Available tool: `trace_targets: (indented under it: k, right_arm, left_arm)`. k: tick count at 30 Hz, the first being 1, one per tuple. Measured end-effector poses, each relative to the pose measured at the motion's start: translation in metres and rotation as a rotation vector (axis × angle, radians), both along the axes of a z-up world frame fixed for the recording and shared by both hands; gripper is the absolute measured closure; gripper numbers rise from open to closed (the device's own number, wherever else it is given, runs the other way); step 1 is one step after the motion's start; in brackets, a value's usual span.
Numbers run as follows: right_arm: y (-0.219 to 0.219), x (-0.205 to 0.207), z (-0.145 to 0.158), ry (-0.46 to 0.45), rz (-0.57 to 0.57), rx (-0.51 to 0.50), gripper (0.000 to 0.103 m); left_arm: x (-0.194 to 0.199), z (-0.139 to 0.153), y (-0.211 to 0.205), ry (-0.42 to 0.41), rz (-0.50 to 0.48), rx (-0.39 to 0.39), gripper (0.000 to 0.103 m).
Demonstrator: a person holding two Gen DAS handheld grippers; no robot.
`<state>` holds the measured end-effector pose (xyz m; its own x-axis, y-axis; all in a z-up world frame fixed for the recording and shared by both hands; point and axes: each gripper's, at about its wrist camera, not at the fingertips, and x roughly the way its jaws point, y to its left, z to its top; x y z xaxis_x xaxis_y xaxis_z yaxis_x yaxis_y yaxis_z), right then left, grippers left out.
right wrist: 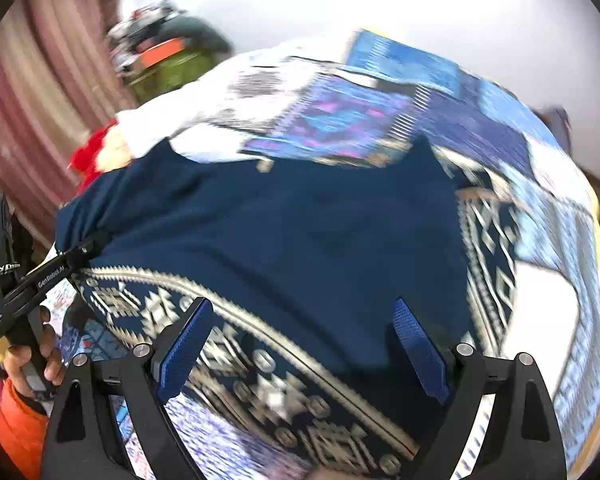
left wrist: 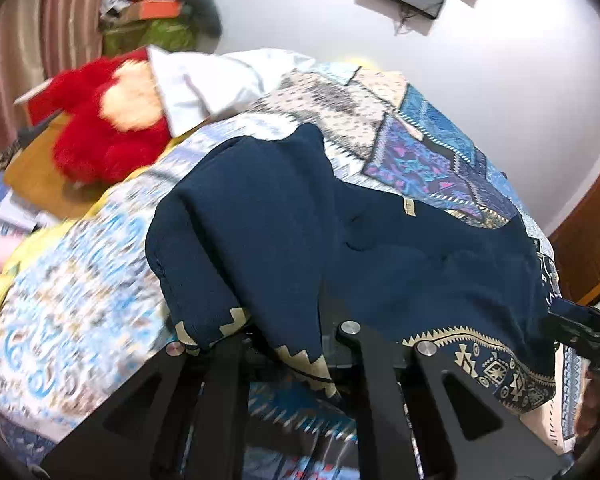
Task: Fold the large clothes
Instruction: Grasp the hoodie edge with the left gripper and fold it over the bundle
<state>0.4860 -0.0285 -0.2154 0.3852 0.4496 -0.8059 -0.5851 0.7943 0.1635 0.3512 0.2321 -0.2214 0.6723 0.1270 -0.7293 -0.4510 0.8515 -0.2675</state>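
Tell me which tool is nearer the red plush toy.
Left. The left tool grips the navy garment on the side by the red plush toy; the right tool hovers open farther away.

Bright, even indoor light with no harsh glare, only soft shadows under the navy garment (left wrist: 380,240) and around the red plush toy (left wrist: 100,128). Heavy fisheye bending toward black vignetted corners in both views. Motion blur throughout, strongest on the patterned bedspread (right wrist: 380,112) in the right wrist view and along the left edge of the left wrist view.
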Motion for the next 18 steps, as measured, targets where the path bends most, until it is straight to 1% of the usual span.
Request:
trace_targets:
  k: [2, 4, 5, 6, 7, 8, 9, 10, 11, 13, 15, 17, 18]
  right_arm:
    - [0.025, -0.004, -0.007, 0.004, 0.050, -0.022, 0.013]
    - [0.055, -0.009, -0.029, 0.017, 0.114, -0.102, 0.013]
    - [0.065, -0.011, -0.041, 0.025, 0.139, -0.144, 0.013]
    - [0.075, -0.014, -0.057, 0.037, 0.163, -0.203, 0.012]
    - [0.081, -0.016, -0.072, 0.030, 0.174, -0.253, 0.009]
    - [0.081, -0.018, -0.078, 0.009, 0.174, -0.266, 0.007]
    - [0.080, -0.020, -0.080, -0.018, 0.173, -0.262, 0.006]
    - [0.077, -0.019, -0.079, -0.016, 0.172, -0.247, 0.006]
    - [0.074, -0.016, -0.078, 0.005, 0.170, -0.233, 0.006]
    - [0.066, -0.009, -0.076, 0.044, 0.151, -0.200, 0.006]
    - [0.065, -0.006, -0.074, 0.065, 0.137, -0.178, 0.006]
    - [0.066, -0.007, -0.074, 0.064, 0.139, -0.173, 0.006]
    - [0.065, -0.008, -0.074, 0.061, 0.140, -0.173, 0.006]
  left_arm:
    - [-0.018, -0.012, 0.007, 0.035, 0.007, -0.009, 0.093]
    - [-0.030, -0.023, 0.011, 0.081, -0.002, -0.037, 0.090]
    - [-0.036, -0.030, 0.016, 0.094, -0.005, -0.073, 0.083]
    - [-0.041, -0.034, 0.020, 0.100, -0.009, -0.112, 0.079]
    - [-0.047, -0.036, 0.022, 0.105, -0.011, -0.134, 0.070]
    - [-0.052, -0.037, 0.026, 0.095, -0.015, -0.161, 0.060]
    - [-0.056, -0.037, 0.027, 0.083, -0.024, -0.174, 0.055]
    - [-0.057, -0.036, 0.029, 0.068, -0.042, -0.189, 0.048]
    - [-0.058, -0.035, 0.028, 0.065, -0.052, -0.193, 0.045]
    - [-0.053, -0.032, 0.032, 0.061, -0.046, -0.198, 0.044]
    - [-0.048, -0.030, 0.040, 0.044, -0.005, -0.234, 0.044]
    - [-0.045, -0.028, 0.050, 0.015, 0.051, -0.269, 0.044]
    - [-0.042, -0.029, 0.054, 0.008, 0.077, -0.268, 0.044]
